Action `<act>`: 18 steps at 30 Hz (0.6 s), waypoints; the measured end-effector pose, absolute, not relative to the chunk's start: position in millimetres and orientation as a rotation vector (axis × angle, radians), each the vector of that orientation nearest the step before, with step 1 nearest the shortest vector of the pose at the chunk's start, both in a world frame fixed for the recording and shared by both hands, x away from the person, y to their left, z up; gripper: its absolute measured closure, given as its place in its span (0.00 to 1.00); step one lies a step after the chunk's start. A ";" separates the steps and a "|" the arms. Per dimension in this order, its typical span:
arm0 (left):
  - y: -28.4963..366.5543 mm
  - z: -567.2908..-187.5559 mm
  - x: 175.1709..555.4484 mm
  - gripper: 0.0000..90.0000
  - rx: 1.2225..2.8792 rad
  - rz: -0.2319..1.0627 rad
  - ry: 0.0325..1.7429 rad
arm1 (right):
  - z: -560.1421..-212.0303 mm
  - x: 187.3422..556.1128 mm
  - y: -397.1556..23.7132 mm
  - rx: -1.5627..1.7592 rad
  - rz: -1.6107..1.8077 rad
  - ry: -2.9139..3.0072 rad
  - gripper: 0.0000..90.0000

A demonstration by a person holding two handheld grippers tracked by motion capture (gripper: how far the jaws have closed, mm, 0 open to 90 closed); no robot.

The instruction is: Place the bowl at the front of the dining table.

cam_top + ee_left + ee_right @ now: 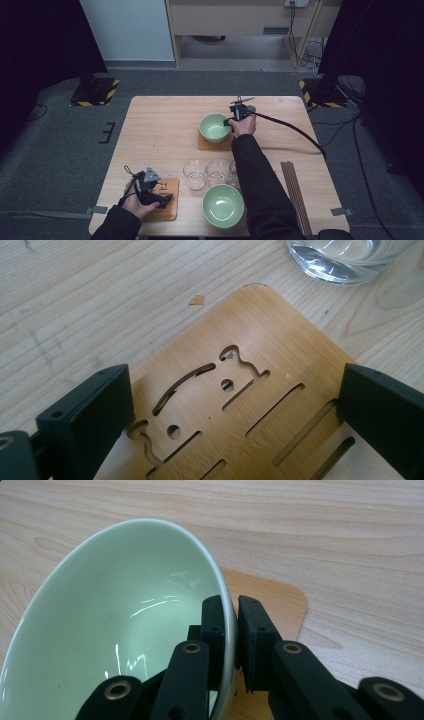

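At the far bowl's (125, 630) rim, right tongs (231, 630) clamp.

A fixed high view looks forward and down on the whole table (165, 125), floor beyond. The left gripper view sits close above a slotted wooden coaster (260, 390), which the high view shows at lower left (167, 197). The right gripper view peers closely along a green bowl (125, 630), seen upper centre from above (215, 127).

Lab, black curtains (40, 45), hazard-taped stands (95, 90)
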State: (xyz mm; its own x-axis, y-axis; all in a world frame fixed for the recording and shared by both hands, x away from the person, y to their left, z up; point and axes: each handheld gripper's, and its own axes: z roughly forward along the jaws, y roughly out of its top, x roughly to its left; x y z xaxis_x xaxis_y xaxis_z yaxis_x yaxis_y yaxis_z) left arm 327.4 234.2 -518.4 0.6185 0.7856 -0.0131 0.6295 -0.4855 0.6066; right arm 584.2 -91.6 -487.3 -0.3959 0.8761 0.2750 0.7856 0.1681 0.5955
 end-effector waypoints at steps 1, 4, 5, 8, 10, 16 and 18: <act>234.2 -518.4 327.4 0.01 2.270 0.358 1.108 | -487.7 584.3 -91.6 1.644 1.036 2.294 0.91; 234.2 -518.4 327.5 0.01 2.269 0.358 1.108 | -488.0 584.9 -92.2 1.638 1.033 2.299 0.91; 234.4 -518.2 327.6 0.01 2.274 0.358 1.105 | -487.9 584.9 -92.2 1.637 1.034 2.299 0.91; 234.4 -518.3 327.5 0.01 2.274 0.358 1.106 | -488.2 584.6 -92.2 1.640 1.032 2.298 0.91; 234.4 -518.3 327.4 0.01 2.273 0.359 1.106 | -488.3 584.8 -92.3 1.641 1.030 2.299 0.92; 234.4 -518.4 327.3 0.01 2.272 0.358 1.107 | -489.3 584.7 -92.5 1.635 1.018 2.305 0.92; 234.1 -518.6 327.2 0.01 2.266 0.358 1.110 | -489.7 584.6 -92.5 1.628 1.017 2.306 0.92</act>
State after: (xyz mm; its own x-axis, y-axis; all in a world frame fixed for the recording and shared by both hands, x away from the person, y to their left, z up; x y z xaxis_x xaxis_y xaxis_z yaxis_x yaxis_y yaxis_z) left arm 327.2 234.1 -518.6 0.6168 0.7870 -0.0147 0.6300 -0.4824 0.6085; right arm 584.6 -92.5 -489.7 -0.4044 0.8775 0.2577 0.7821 0.1857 0.5948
